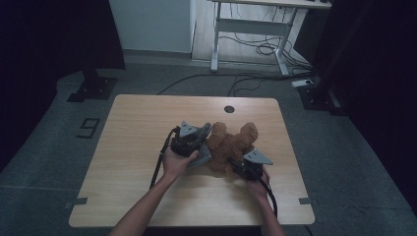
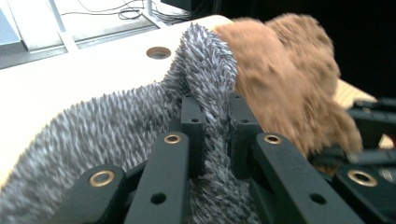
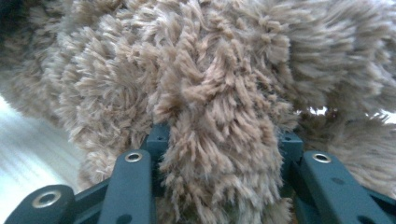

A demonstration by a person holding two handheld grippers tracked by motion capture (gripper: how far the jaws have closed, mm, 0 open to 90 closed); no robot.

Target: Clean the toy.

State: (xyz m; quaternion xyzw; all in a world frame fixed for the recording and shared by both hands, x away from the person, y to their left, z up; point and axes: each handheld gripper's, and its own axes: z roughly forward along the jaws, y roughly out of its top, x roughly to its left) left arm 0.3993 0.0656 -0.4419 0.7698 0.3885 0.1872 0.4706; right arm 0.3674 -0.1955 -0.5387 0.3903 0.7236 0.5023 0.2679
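Left gripper view: grey furry cloth (image 2: 205, 70) pinched inside clenched left claw (image 2: 215, 122).

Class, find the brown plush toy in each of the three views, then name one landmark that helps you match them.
High view: brown plush toy at table centre, between the two grippers.
Left gripper view: upper right, behind the grey furry cloth pinched in the jaws.
Right gripper view: across the frame, a tuft between the jaws.
Shared landmark: the table's round hole.

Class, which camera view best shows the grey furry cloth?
The left gripper view: the grey furry cloth is sharp, pinched between the jaws. The high view shows a small grey patch; the right gripper view shows brown fur.
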